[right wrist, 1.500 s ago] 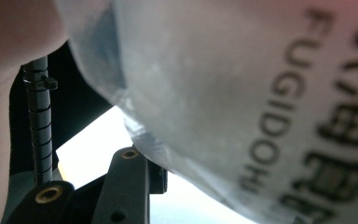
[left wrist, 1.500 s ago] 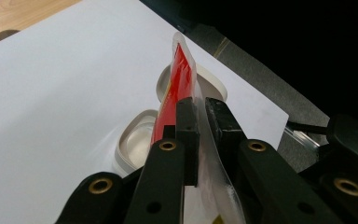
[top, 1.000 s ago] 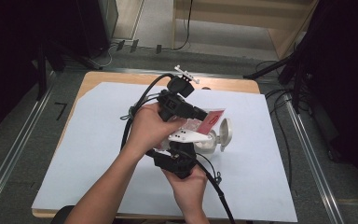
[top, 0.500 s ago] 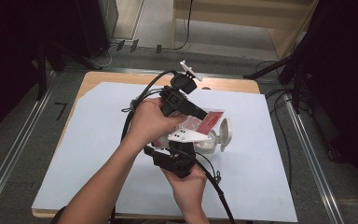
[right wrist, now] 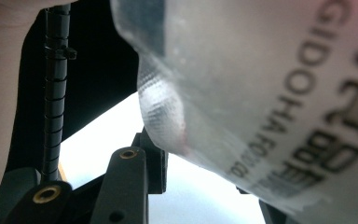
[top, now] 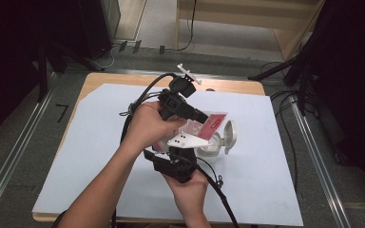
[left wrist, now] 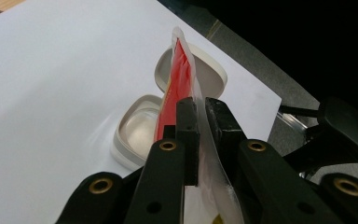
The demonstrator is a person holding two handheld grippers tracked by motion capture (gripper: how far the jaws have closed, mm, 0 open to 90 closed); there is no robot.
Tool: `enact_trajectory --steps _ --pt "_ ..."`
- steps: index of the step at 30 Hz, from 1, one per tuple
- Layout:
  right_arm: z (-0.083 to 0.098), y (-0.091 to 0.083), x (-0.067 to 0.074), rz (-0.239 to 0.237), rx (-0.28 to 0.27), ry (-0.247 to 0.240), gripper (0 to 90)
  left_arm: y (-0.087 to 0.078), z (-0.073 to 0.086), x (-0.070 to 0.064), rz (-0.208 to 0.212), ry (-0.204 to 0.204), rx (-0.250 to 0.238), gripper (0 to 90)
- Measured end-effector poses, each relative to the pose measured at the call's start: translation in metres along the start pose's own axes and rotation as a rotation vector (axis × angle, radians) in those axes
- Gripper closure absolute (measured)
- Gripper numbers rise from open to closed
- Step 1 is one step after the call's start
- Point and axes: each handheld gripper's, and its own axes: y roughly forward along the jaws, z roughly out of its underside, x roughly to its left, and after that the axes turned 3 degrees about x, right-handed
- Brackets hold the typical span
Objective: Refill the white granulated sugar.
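A red and clear packet (top: 210, 124) hangs over a white container (top: 212, 148) whose hinged lid (top: 229, 135) stands open. My left gripper (top: 204, 118) is shut on the packet's edge. In the left gripper view the pads (left wrist: 186, 121) pinch the packet (left wrist: 182, 70) above the container (left wrist: 137, 130). My right gripper (top: 183, 148) sits just below, pointing up at the packet. In the right gripper view the printed packet (right wrist: 261, 70) hangs close in front, its corner between the jaws, which stand apart. One pad (right wrist: 154, 168) shows, and the other jaw is mostly hidden.
A white sheet (top: 275, 190) covers the wooden table (top: 100, 80). Black cables (top: 218, 194) trail from both grippers toward the near edge. Metal rails (top: 9, 166) and dark stands (top: 304, 71) flank the table on the floor.
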Motion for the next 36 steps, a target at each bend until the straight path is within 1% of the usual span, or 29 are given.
enact_trajectory --steps 3,5,6,8,9,10,12,13,15,16,17,22,25,26,27,28,32,34,35,36 --pt "0.002 0.003 0.001 -0.004 -0.005 -0.013 61.0 -0.001 0.004 0.003 0.016 -0.001 -0.018 84.4" --pt "0.004 0.005 0.002 -0.001 -0.007 -0.020 61.1 -0.002 0.007 0.007 0.029 -0.015 -0.028 84.5" --pt "0.005 0.006 0.002 0.001 -0.007 -0.024 61.4 -0.003 0.008 0.008 0.028 -0.019 -0.033 84.5" --pt "0.006 0.007 0.002 -0.004 -0.003 -0.023 62.1 -0.005 0.010 0.009 0.022 -0.016 -0.025 84.8" --pt "0.006 0.007 0.002 -0.002 -0.001 -0.025 62.0 -0.005 0.010 0.009 0.028 -0.017 -0.030 84.7" --pt "0.007 0.008 0.002 -0.001 -0.003 -0.026 62.1 -0.005 0.011 0.009 0.025 -0.013 -0.023 84.7" --pt "0.008 0.009 0.003 0.001 -0.003 -0.030 62.2 -0.005 0.012 0.008 0.026 -0.009 -0.026 84.8" --pt "0.008 0.009 0.003 0.004 -0.002 -0.033 62.1 -0.005 0.012 0.008 0.031 -0.012 -0.030 84.8" --pt "0.009 0.010 0.003 0.007 0.002 -0.038 62.2 -0.006 0.013 0.008 0.030 -0.004 -0.021 85.0" --pt "0.010 0.011 0.003 0.005 0.001 -0.036 62.2 -0.007 0.014 0.008 0.024 -0.007 -0.022 85.2" --pt "0.010 0.011 0.003 0.003 0.003 -0.036 62.2 -0.008 0.014 0.008 0.023 0.002 -0.012 85.2" --pt "0.013 0.012 0.003 -0.007 0.014 -0.032 62.1 -0.009 0.017 0.007 0.019 0.008 -0.001 85.4" --pt "0.015 0.013 0.004 -0.004 0.017 -0.044 61.3 -0.010 0.019 0.008 0.020 0.015 0.000 85.1" --pt "0.015 0.014 0.004 -0.005 0.019 -0.045 61.2 -0.010 0.021 0.008 0.022 0.009 -0.003 85.0" --pt "0.016 0.014 0.004 -0.006 0.018 -0.050 61.0 -0.011 0.021 0.009 0.022 0.012 -0.002 84.9" --pt "0.017 0.015 0.004 -0.008 0.019 -0.051 60.8 -0.012 0.022 0.009 0.019 0.011 0.008 84.8" --pt "0.020 0.017 0.003 -0.028 0.027 -0.035 60.7 -0.014 0.025 0.010 0.008 0.019 0.029 84.6" --pt "0.022 0.019 0.003 -0.030 0.033 -0.035 60.7 -0.014 0.027 0.009 -0.006 0.033 0.033 84.5" --pt "0.022 0.019 0.003 -0.030 0.037 -0.037 60.6 -0.014 0.028 0.010 0.001 0.034 0.025 84.6" --pt "0.023 0.019 0.003 -0.029 0.039 -0.038 60.6 -0.014 0.029 0.010 -0.002 0.038 0.028 84.7"
